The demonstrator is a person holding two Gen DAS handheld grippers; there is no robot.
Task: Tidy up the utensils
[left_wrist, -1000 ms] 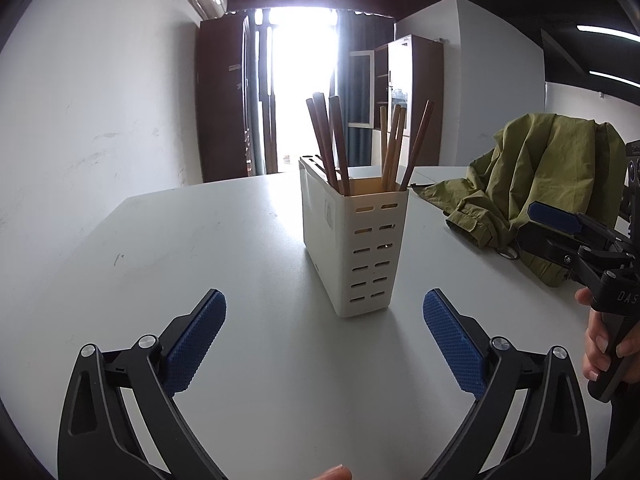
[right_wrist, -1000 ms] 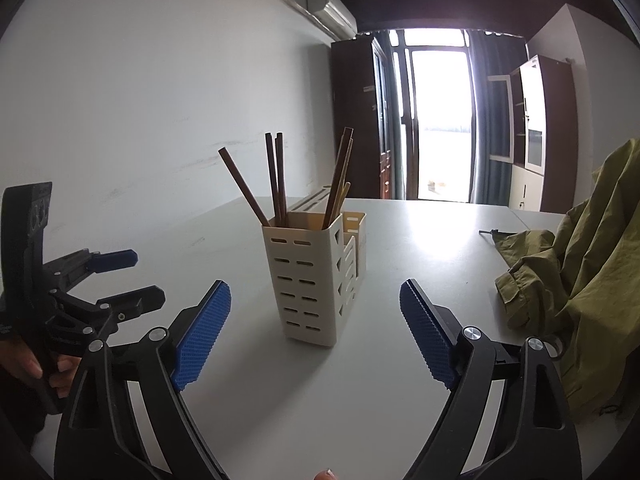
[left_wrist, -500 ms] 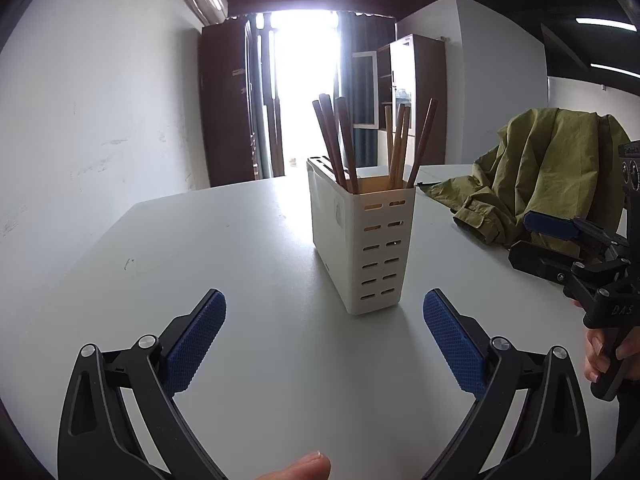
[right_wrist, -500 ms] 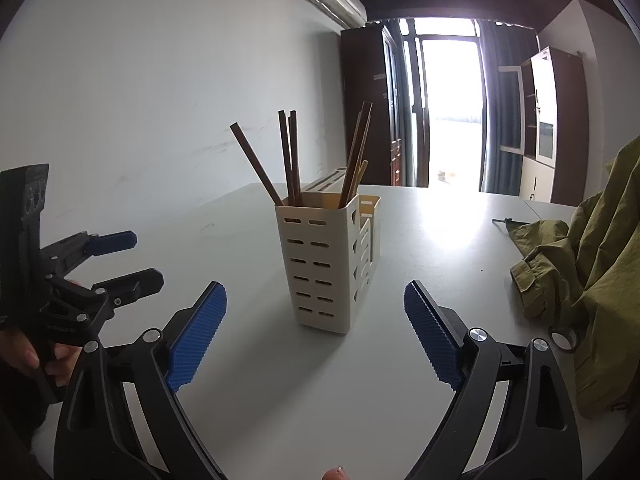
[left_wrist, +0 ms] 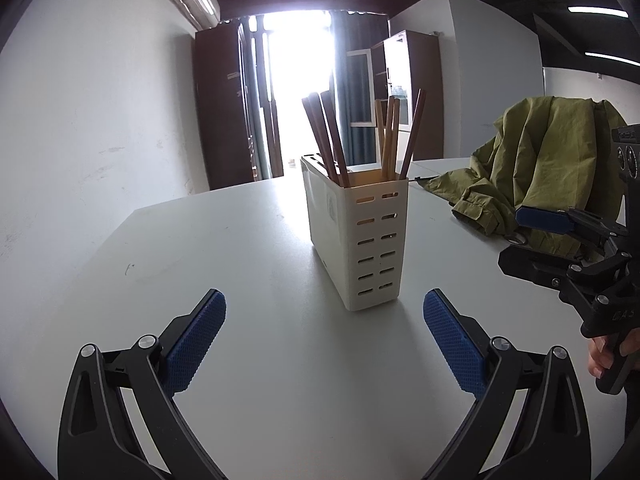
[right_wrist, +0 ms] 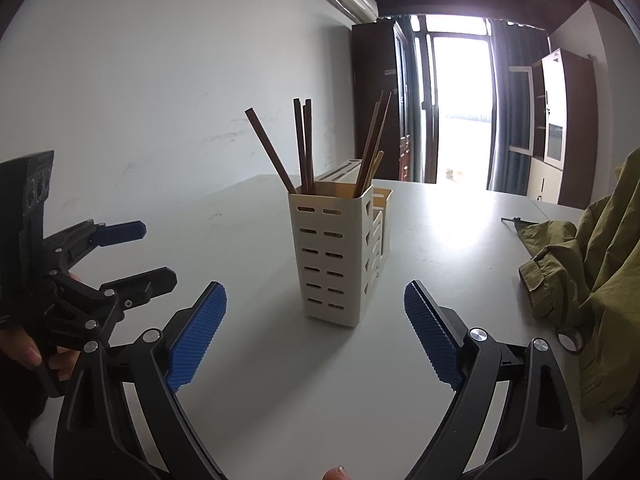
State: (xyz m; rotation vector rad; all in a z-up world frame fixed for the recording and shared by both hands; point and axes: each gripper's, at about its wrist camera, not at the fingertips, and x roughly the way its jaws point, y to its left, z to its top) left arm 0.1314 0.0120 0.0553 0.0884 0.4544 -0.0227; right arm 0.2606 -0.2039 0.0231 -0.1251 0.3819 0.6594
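Standing between the two tools: a cream slotted plastic utensil caddy (left_wrist: 357, 236) rests upright on the white table (left_wrist: 224, 248), dead ahead of both grippers and clear of both.
Contents: dark brown wooden chopsticks (left_wrist: 326, 136) and a few paler ones (left_wrist: 387, 136) poke up out of its near compartments, leaning apart at loose angles (a further section behind looks slotted for knives; I cannot tell what it holds).
Long axis: the sticks run near vertical, so a grasp would have to close across a shaft from the side, above the rim.
Left gripper (left_wrist: 324, 336): jaws spread wide, nothing between the blue pads, low over the table with the caddy centred ahead of the gap.
Right gripper (right_wrist: 316, 330): also spread wide and empty, facing a corner of the caddy.
Nearer tool: I cannot tell; in each view the caddy sits just beyond the fingertips.
Off to the right: a crumpled olive-green jacket (left_wrist: 548, 168), well apart from the caddy.
Judgement: no loose utensil shows on the table, so the coming move likely starts with the sticks in the caddy.
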